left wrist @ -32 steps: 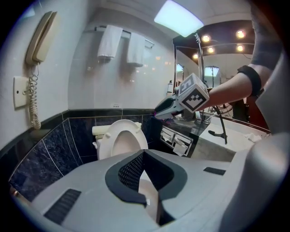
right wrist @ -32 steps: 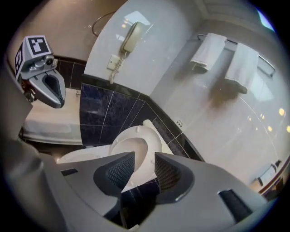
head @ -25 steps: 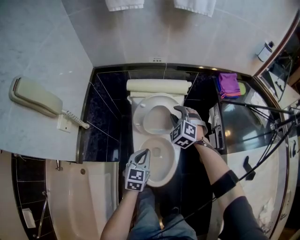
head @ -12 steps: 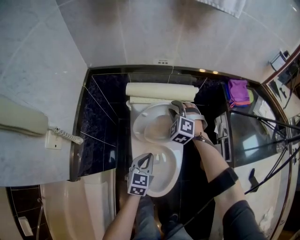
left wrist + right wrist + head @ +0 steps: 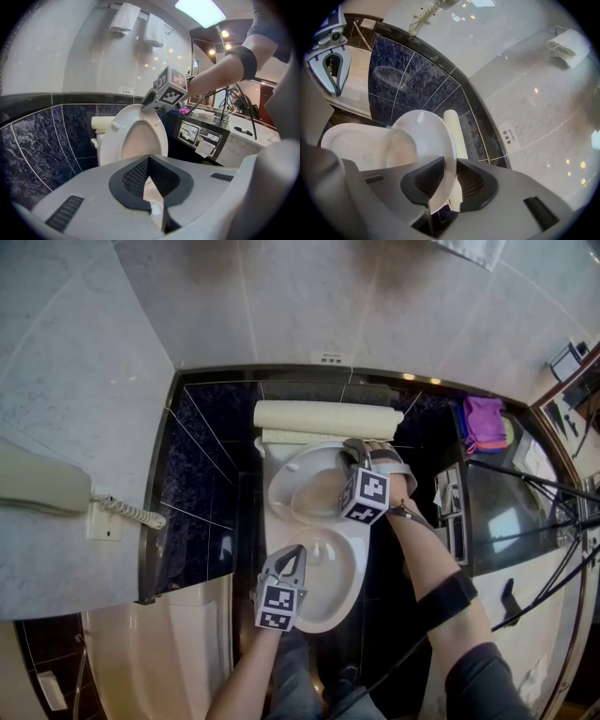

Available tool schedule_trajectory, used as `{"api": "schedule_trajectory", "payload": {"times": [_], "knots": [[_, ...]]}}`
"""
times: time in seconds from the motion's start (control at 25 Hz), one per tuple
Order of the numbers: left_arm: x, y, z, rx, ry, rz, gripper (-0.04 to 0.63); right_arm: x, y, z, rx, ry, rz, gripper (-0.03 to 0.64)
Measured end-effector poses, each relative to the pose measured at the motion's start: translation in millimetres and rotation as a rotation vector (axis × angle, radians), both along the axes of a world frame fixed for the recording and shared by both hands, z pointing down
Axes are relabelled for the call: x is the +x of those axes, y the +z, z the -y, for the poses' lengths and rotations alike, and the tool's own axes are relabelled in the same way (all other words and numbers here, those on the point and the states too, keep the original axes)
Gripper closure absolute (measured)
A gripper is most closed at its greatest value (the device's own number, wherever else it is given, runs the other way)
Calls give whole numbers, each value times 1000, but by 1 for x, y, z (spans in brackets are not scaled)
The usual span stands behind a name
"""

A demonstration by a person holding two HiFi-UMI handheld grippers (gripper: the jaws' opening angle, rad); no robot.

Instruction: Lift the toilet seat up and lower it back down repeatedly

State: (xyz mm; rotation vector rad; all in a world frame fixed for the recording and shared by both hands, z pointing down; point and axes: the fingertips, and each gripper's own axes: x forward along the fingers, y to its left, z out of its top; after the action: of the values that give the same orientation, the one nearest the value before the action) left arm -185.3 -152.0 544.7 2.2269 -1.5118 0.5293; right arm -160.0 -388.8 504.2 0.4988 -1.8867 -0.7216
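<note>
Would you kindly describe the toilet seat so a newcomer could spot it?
Find the white toilet against the dark marble wall. The toilet seat is the oval ring tilted up between bowl and cream cylinder; the right gripper, whose jaws have just been closing, pinches its rim.

Toilet seat: white, glossy, oval, hinged at the back. It's raised partway and tilted steeply up off the bowl. Its underside faces forward, with a small bumper on it.
</note>
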Motion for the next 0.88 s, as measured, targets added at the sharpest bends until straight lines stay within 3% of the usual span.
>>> {"api": "schedule_trajectory", "payload": {"times": [0.4, 0.88], "knots": [[8, 11, -13, -29, -21, -7, 604, 6, -7, -29, 12, -19, 20, 518], [25, 9, -35, -34, -55, 0, 604, 23, -20, -113, 48, -59, 64, 526]]}}
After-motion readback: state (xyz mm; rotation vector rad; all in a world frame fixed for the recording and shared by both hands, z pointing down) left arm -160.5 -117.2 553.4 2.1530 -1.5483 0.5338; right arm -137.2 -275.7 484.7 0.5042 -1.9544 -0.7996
